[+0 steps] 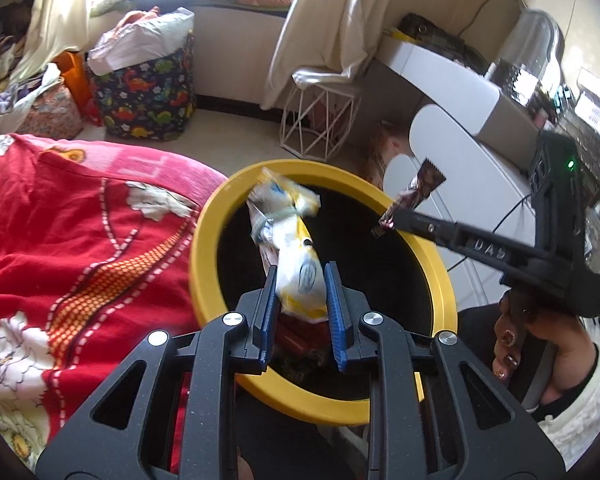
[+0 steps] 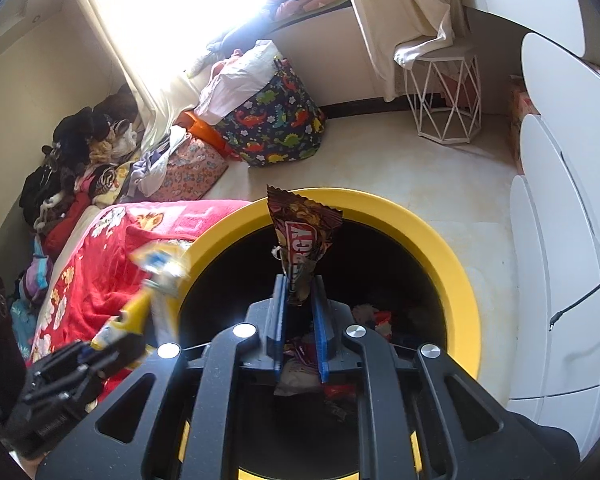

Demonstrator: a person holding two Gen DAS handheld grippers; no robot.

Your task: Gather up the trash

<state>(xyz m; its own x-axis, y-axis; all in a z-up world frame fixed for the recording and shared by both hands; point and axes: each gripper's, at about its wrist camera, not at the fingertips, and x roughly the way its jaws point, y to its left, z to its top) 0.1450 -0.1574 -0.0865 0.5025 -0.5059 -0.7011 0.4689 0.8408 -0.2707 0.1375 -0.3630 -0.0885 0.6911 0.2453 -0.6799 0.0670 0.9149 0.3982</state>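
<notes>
- A crumpled white-and-yellow wrapper (image 1: 300,268) stands pinched between the blue pads of my left gripper (image 1: 302,280), its upper end rising above the black opening of the bin and blurred in the left wrist view.
- A dark brown snack wrapper (image 2: 306,236) with white lettering sticks up from my right gripper (image 2: 300,292); the blue fingers (image 2: 278,300) sit close on either side of its lower end, and I cannot tell whether they are pressing it or have just let go, since those jaws have only now eased apart a little.
- Both wrappers hang over the mouth of the round bin, whose wide yellow rim (image 1: 208,248) circles a dark inside.
- Down in that bin lies more rubbish (image 2: 374,316), red and white pieces against the black liner.
- From the left wrist view, my right gripper reaches in from the right edge, the brown wrapper (image 1: 414,196) poking out past its tip above the far rim; my hand (image 1: 540,340) grips its handle, a fluffy white sleeve (image 1: 584,408) behind it.
- From the right wrist view, my left gripper enters at lower left, its white-and-yellow wrapper (image 2: 148,292) smeared by blur beside the rim.
- A red bedspread (image 1: 80,240) with flowers and a dotted border lies just beside the bin on its left.
- Farther off on the pale floor stand a dinosaur-print fabric hamper (image 2: 276,124) stuffed with laundry and a white wire-frame stool (image 2: 444,96) under a cream curtain (image 1: 332,28).
- White rounded furniture panels (image 2: 556,240) line the right side.
</notes>
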